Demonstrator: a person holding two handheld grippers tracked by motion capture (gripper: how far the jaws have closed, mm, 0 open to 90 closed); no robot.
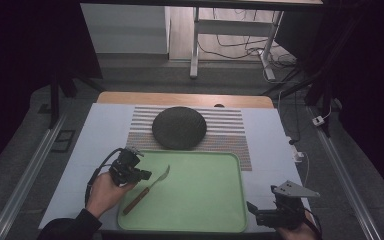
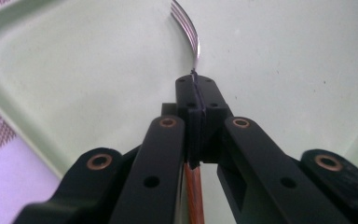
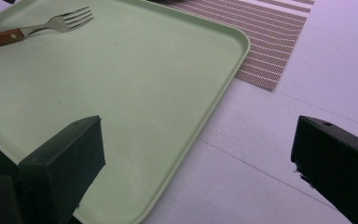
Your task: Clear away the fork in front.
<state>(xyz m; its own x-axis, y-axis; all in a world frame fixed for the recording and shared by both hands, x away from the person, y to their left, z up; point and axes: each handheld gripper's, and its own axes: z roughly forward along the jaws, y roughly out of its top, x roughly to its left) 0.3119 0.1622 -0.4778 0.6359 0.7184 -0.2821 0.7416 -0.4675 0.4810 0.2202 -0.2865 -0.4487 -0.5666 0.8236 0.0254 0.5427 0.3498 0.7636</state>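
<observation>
The left gripper [image 1: 141, 174] has its jaws clamped on the neck of the wooden-handled fork [image 1: 149, 189], which lies on the green tray [image 1: 215, 200] toward its left side. This looks like the grasp step; next would be a clean lift clear of the tray rim. The right gripper [image 1: 254, 210] waits off the tray's right corner, jaws spread wide and empty.

On the desk [image 1: 100, 130], under a pale sheet with a wooden strip bare at the far edge: a striped placemat [image 1: 225, 125], lying flat. On top of it, towards its left half, a dark round mat [image 1: 179, 127]. Beyond the desk, a white frame's legs [image 1: 195, 45] on the floor, loose cables [image 1: 240, 50] beside them. Along either side, a metal rail [image 1: 30, 175].
</observation>
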